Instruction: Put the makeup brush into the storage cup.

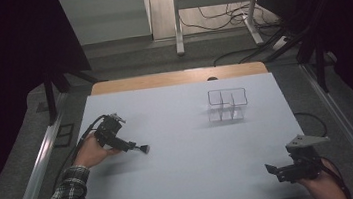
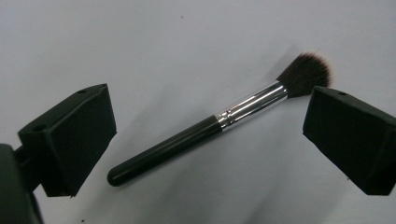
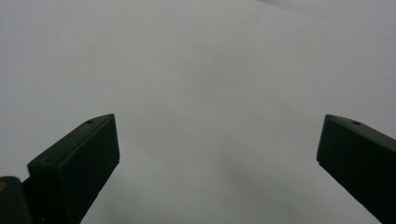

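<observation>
**Brush lying flat between wide-open jaws**

Between the spread jaws of the left gripper, a makeup brush lies flat on the counter, touched by neither jaw. In the left gripper view its long axis runs on a diagonal: the rounded handle end sits low and left, the bristle head points up and to the right, close to the right-hand jaw. From the high view the brush shows small, just off the tip of the left gripper, on the counter's left half.

The right gripper hangs over the counter's near right corner, its jaws wide apart and holding nothing.

Pale grey sheeting covers the counter, with a wooden edge showing at the far side. A clear compartmented organiser stands on the far right part. Beyond, the room is dim, with grey floor, a metal frame and loose cables.

The brush has a glossy black handle, a bright silver ferrule and a dark, fluffy, fanned head with paler tips.
</observation>
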A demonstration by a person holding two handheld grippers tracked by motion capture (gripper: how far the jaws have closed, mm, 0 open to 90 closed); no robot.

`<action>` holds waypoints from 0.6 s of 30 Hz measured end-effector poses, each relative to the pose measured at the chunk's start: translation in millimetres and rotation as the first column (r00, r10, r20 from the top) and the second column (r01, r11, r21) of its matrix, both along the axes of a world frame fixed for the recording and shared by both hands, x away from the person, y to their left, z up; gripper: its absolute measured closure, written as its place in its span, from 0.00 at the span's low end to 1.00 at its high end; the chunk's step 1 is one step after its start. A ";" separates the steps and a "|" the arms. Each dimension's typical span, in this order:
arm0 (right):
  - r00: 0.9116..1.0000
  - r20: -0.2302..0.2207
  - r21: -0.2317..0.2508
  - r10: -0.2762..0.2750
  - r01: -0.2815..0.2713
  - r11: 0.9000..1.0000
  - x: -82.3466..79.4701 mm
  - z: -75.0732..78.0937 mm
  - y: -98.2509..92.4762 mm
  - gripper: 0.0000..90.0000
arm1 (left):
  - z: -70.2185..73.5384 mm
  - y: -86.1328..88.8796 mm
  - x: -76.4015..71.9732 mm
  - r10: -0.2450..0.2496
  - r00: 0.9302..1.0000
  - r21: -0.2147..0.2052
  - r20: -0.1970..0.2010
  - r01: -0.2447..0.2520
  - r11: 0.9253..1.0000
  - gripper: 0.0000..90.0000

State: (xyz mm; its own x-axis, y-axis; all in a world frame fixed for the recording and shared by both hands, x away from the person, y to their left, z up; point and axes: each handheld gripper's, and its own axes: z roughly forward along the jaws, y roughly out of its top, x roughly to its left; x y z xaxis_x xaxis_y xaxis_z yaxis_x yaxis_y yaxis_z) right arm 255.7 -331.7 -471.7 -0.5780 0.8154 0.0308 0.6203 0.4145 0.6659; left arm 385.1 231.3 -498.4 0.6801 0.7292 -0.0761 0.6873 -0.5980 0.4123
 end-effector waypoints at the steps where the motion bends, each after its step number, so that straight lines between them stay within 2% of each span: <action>1: 1.000 -0.001 0.000 0.000 0.000 1.000 0.0 -0.1 0.0 0.00 | -2.0 -0.3 0.1 -0.003 1.000 0.005 -0.001 0.003 1.000 0.04; 11: 1.000 -0.002 -0.002 0.003 -0.003 1.000 0.2 -0.7 0.1 0.00 | -16.0 -2.3 0.5 -0.035 0.999 0.018 -0.014 0.036 0.999 0.06; 18: 1.000 -0.008 -0.006 0.008 -0.008 1.000 -0.2 -0.9 1.0 0.00 | -22.8 -5.1 0.1 -0.069 0.997 0.044 -0.029 0.070 0.997 0.13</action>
